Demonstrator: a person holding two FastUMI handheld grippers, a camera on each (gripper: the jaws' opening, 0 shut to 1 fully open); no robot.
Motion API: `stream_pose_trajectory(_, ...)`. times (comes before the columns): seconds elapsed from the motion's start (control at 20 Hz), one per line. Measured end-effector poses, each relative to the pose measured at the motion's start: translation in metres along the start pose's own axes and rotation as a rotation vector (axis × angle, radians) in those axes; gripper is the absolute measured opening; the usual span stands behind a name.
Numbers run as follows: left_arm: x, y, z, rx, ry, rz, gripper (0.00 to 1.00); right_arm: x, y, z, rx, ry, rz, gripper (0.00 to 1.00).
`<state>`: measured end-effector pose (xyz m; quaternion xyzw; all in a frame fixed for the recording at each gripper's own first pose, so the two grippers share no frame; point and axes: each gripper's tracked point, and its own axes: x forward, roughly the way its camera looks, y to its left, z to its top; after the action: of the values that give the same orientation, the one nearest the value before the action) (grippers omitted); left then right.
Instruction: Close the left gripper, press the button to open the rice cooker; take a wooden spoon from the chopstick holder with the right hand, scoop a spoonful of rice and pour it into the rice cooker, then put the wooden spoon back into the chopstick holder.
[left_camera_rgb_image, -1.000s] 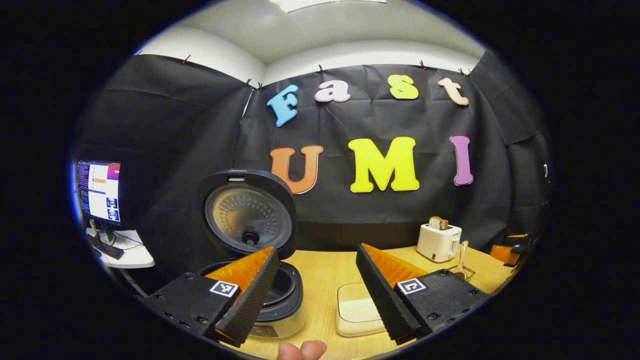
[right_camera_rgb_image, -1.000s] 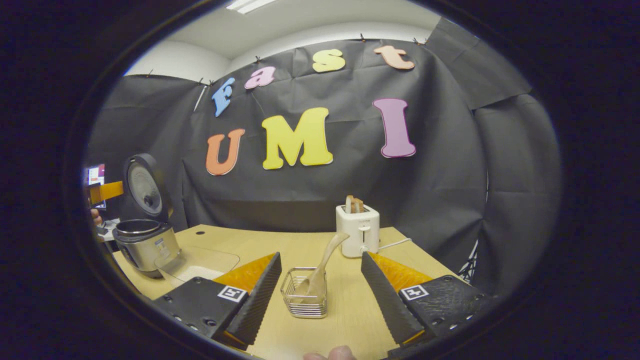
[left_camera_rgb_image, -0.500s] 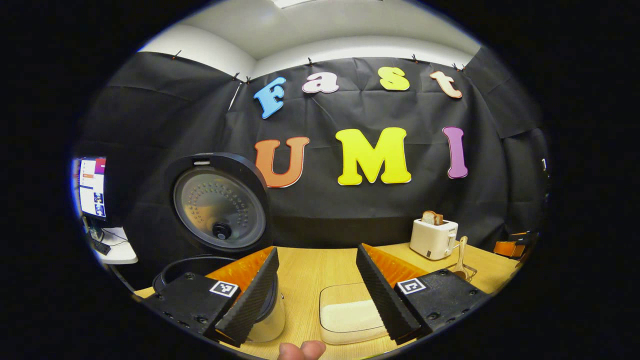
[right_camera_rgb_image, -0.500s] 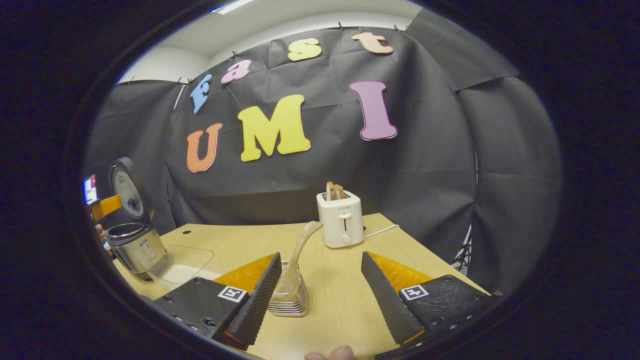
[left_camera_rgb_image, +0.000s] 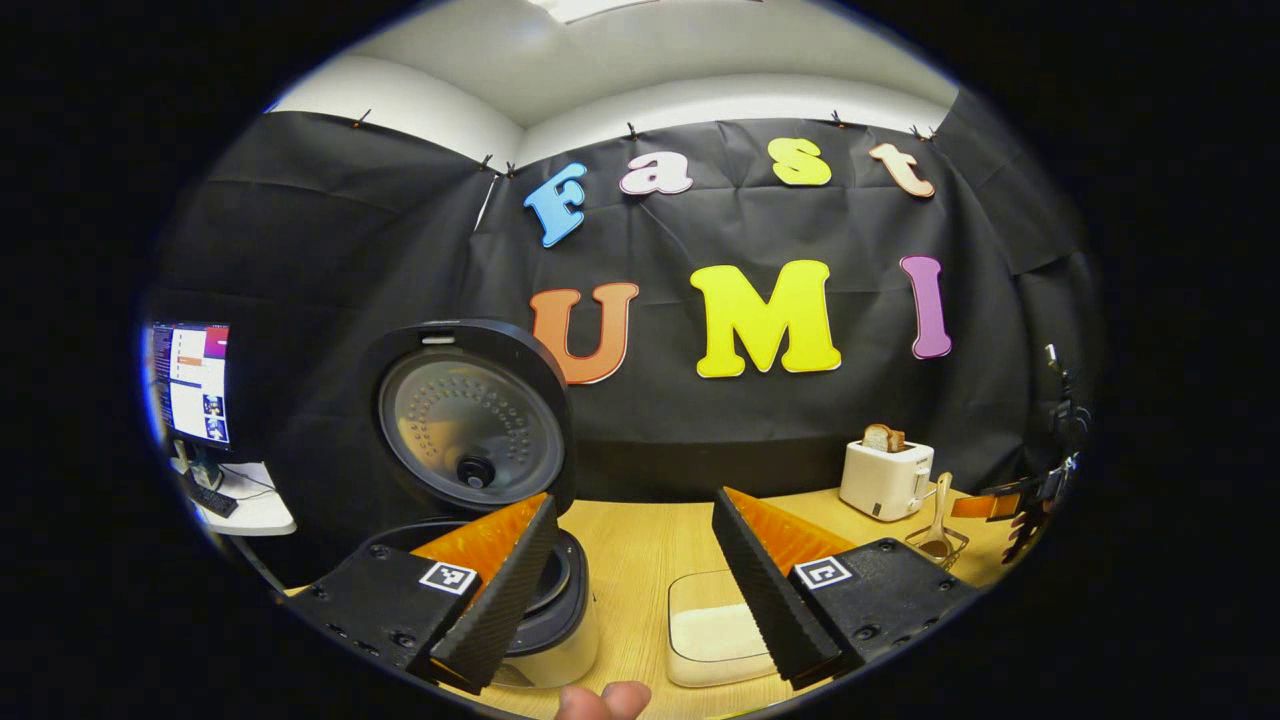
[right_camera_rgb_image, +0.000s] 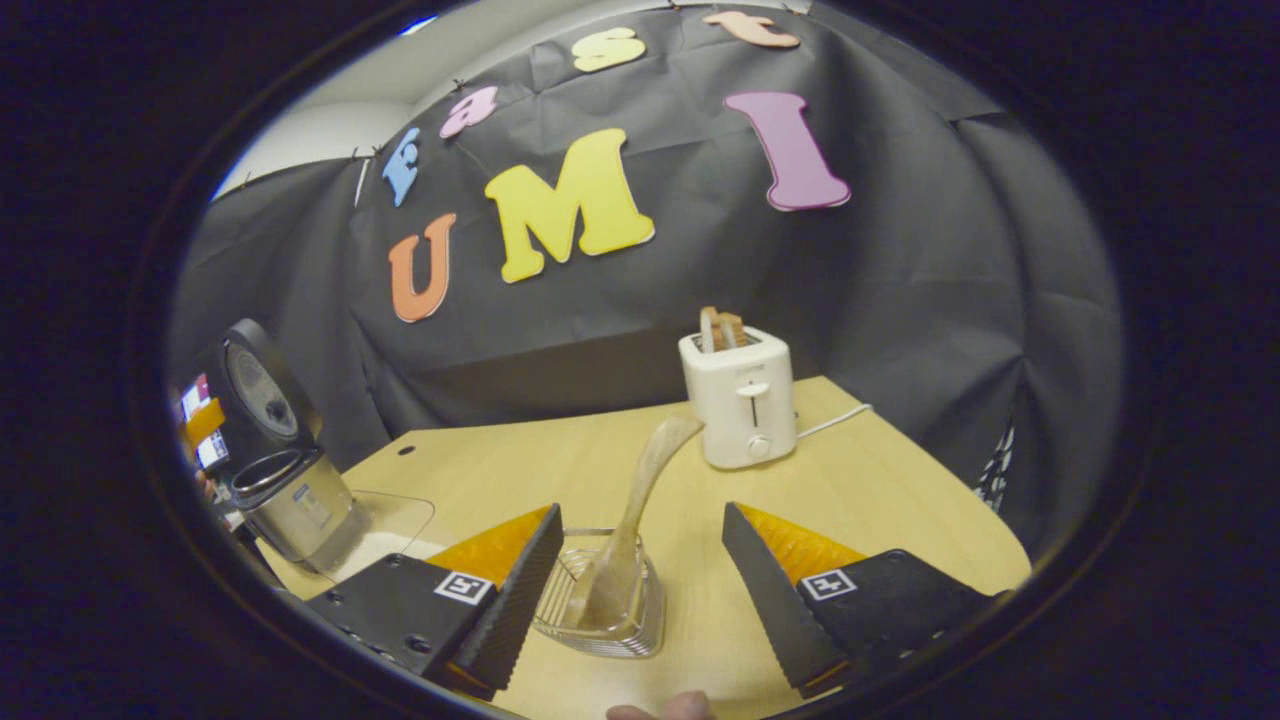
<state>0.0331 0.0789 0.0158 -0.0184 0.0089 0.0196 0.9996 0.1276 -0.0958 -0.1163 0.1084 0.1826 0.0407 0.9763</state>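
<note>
The right gripper (right_camera_rgb_image: 640, 590) has dropped closer over the chopstick holder (right_camera_rgb_image: 603, 607), fingers spread wide around the wooden spoon (right_camera_rgb_image: 630, 520) standing in it. On the table (right_camera_rgb_image: 520, 470), the rice cooker (left_camera_rgb_image: 480, 520) stands lid-up; the left gripper (left_camera_rgb_image: 632, 590) hovers beside it, fingers wide, empty.

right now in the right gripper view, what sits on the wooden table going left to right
Open silver rice cooker with its black lid up → clear plastic container of rice → wire chopstick holder with the wooden spoon standing in it → white toaster holding toast.
</note>
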Motion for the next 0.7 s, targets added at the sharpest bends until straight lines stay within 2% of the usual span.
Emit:
stream_pose_trajectory(0.1,0.001,0.002,-0.005,-0.010,0.011,-0.001,0.99,0.021,-0.003,0.002,0.030,0.021,0.012,0.96)
stream_pose_trajectory(0.15,0.000,0.005,-0.008,-0.012,0.021,-0.001,0.99,0.032,-0.004,0.003,0.049,0.036,0.017,0.92)
stream_pose_trajectory(0.2,0.001,0.009,-0.012,-0.008,0.028,0.009,0.99,0.042,-0.005,0.001,0.068,0.055,0.027,0.96)
stream_pose_trajectory(0.4,0.001,0.023,-0.012,0.058,0.009,0.048,0.99,0.070,0.003,-0.001,0.173,0.096,0.088,0.93)
stream_pose_trajectory(0.45,0.002,0.024,-0.011,0.062,0.000,0.047,0.99,0.076,-0.001,-0.006,0.167,0.110,0.076,0.99)
stream_pose_trajectory(0.5,0.003,0.022,-0.011,0.059,-0.001,0.040,0.99,0.082,0.000,-0.009,0.163,0.115,0.083,0.93)
stream_pose_trajectory(0.55,0.004,0.021,-0.012,0.055,0.004,0.032,0.95,0.082,-0.003,-0.012,0.158,0.124,0.075,0.75)
stream_pose_trajectory(0.6,0.004,0.020,-0.015,0.050,0.015,0.028,0.99,0.085,0.001,-0.013,0.156,0.141,0.081,0.58)
stream_pose_trajectory(0.65,0.004,0.021,-0.017,0.047,0.021,0.027,0.99,0.089,0.002,-0.015,0.154,0.143,0.086,0.56)
stream_pose_trajectory(0.7,0.005,0.022,-0.019,0.045,0.028,0.029,0.99,0.084,0.005,-0.013,0.177,0.142,0.098,0.37)
